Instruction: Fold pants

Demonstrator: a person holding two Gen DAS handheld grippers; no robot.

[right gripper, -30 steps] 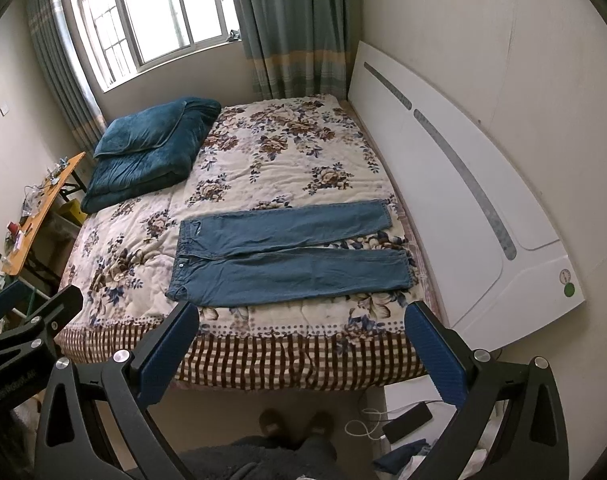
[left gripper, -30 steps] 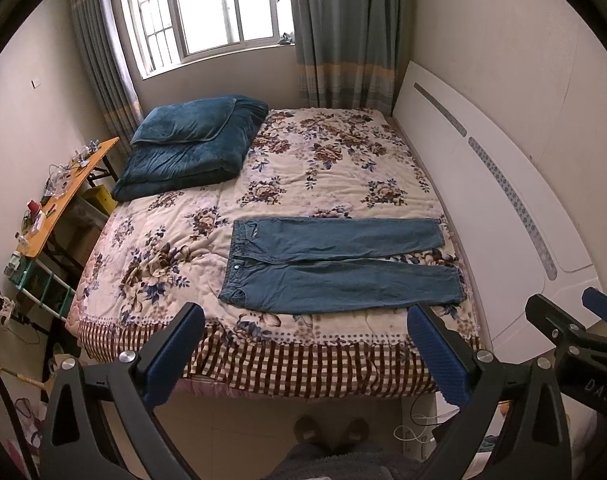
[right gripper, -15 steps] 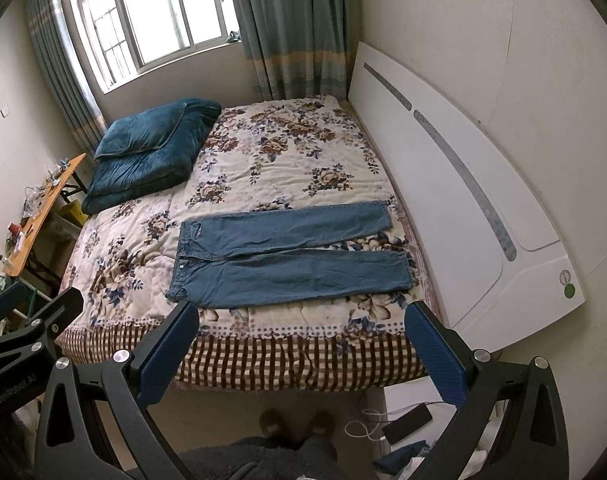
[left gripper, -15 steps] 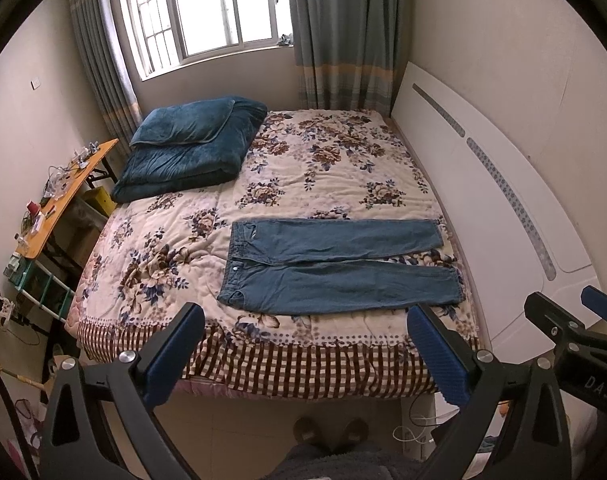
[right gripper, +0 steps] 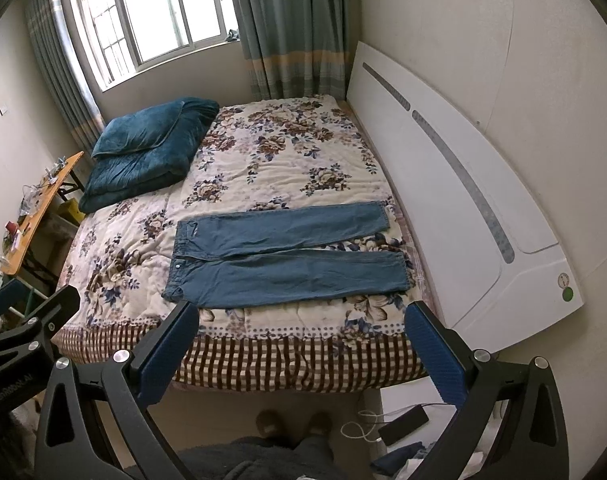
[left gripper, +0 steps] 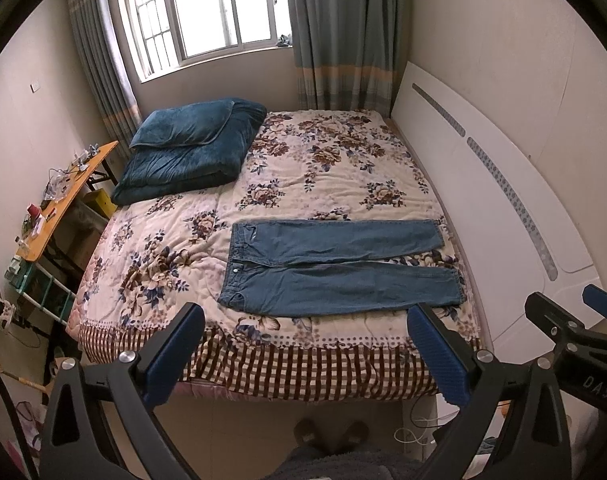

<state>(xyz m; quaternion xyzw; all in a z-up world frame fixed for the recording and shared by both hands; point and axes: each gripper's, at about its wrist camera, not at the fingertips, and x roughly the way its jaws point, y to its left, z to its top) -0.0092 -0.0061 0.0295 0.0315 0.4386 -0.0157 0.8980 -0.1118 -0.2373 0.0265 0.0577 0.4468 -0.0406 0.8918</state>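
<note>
Blue jeans (left gripper: 335,268) lie flat and unfolded on the floral bedspread (left gripper: 303,168), waistband to the left, legs spread to the right toward the headboard. They also show in the right wrist view (right gripper: 287,256). My left gripper (left gripper: 305,320) is open and empty, held above the floor in front of the bed's near edge. My right gripper (right gripper: 301,310) is open and empty, at the same distance, to the right of the left one. Neither touches the jeans.
A folded dark teal quilt (left gripper: 191,148) lies at the bed's far left. A white headboard (left gripper: 491,204) runs along the right. An orange cluttered side table (left gripper: 63,196) stands left of the bed. A phone with cable (right gripper: 403,424) lies on a low stand at bottom right.
Both views shift very slightly; the grippers stay open and the jeans have not moved.
</note>
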